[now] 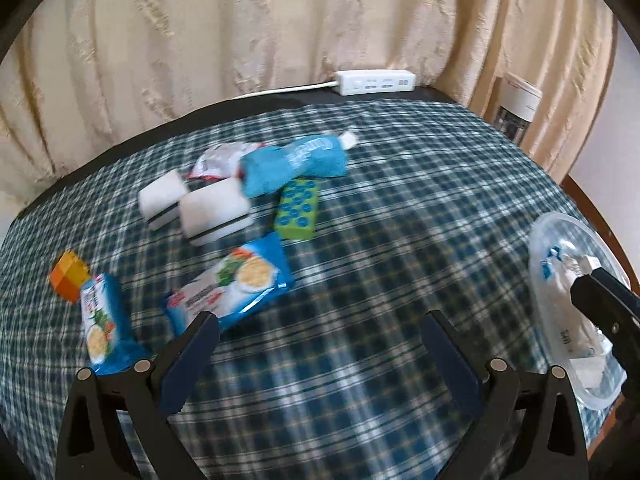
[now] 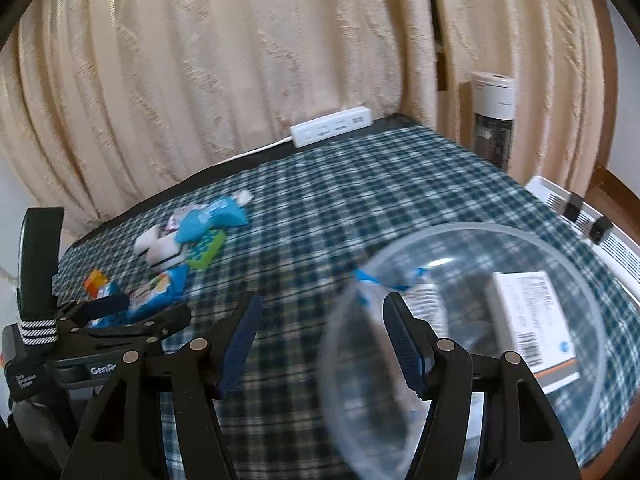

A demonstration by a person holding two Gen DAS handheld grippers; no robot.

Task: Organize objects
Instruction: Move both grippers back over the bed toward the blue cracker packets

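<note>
Both your jaws stand apart over the checked surface [image 1: 380, 208], empty.

Your left gripper [image 1: 320, 324] has wide jaws with nothing between them; the blue snack packet [image 1: 232, 284] lies just beyond its left jaw, another packet [image 1: 105, 320] and the orange block [image 1: 68, 276] further left. Your right gripper [image 2: 320, 308] is half-open, nothing gripped; the clear bowl [image 2: 592, 280], holding a white box [image 2: 532, 320], sits at its right jaw.

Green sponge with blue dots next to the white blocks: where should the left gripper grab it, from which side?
Grip the green sponge across its two long side walls, coming from above. It lies flat with the dotted face up; the left gripper stands open, probably wide enough.
</note>
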